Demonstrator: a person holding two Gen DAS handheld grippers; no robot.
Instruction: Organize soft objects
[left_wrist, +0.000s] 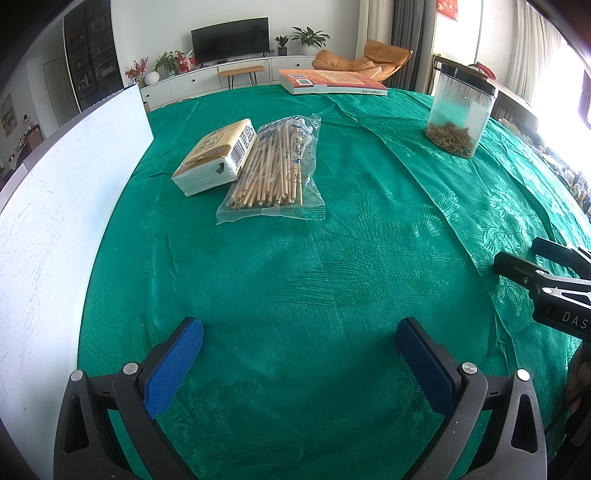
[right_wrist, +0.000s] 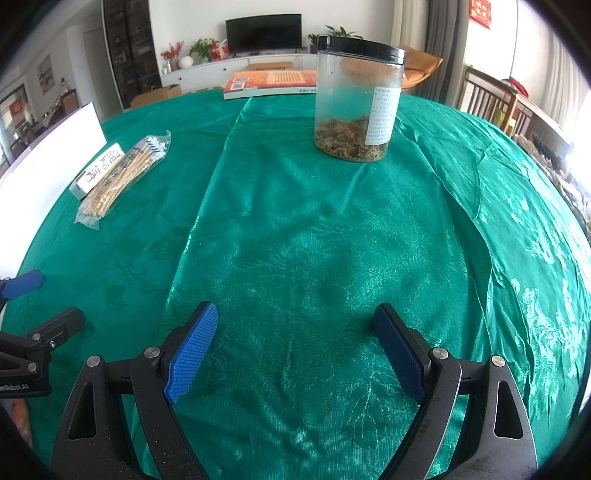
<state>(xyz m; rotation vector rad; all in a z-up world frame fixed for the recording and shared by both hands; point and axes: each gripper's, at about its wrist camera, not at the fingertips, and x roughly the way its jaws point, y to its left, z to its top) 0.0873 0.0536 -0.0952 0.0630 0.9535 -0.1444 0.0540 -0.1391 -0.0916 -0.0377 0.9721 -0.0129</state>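
Note:
A tissue pack (left_wrist: 216, 158) with a tan and white wrapper lies on the green tablecloth (left_wrist: 295, 277), touching a clear bag of cotton swabs (left_wrist: 275, 171) on its right. Both also show far left in the right wrist view: the tissue pack (right_wrist: 96, 171) and the swab bag (right_wrist: 123, 177). My left gripper (left_wrist: 299, 350) is open and empty, low over the cloth, well short of both. My right gripper (right_wrist: 295, 339) is open and empty over bare cloth. It also shows at the right edge of the left wrist view (left_wrist: 532, 258).
A clear jar (right_wrist: 356, 99) with a black lid and dried bits stands mid-table, right of the soft items. A book (left_wrist: 332, 83) lies at the far edge. A white board (left_wrist: 55, 206) stands along the left side. Wooden chairs (right_wrist: 495, 99) stand at the right.

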